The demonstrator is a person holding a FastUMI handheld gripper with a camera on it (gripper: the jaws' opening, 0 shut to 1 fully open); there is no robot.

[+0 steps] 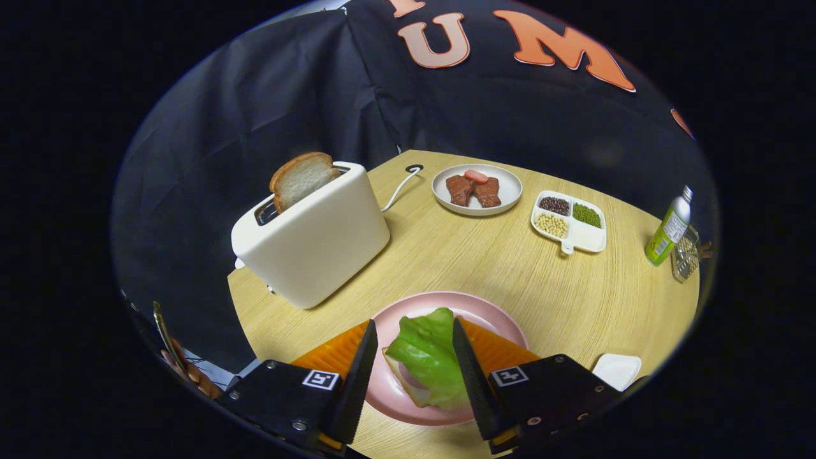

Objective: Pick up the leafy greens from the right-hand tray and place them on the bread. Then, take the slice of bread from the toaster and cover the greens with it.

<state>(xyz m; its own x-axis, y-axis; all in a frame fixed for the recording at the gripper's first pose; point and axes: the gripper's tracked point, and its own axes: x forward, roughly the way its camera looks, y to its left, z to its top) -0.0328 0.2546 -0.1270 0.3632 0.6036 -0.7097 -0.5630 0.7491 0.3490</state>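
While the gripper hangs with its fingers spread, the leafy greens lie between them, untouched by either.

Under the greens a slice of bread rests on a pink plate on the wooden table. Beyond the fingers to the left stands a white toaster, a second bread slice upright in its slot.

The hand-held gripper hangs low over the pink plate, tipped down toward it. Its two fingers stand spread apart, one on either side of the leafy greens on that plate. Whether either finger touches the leaves cannot be told; neither visibly presses on them.
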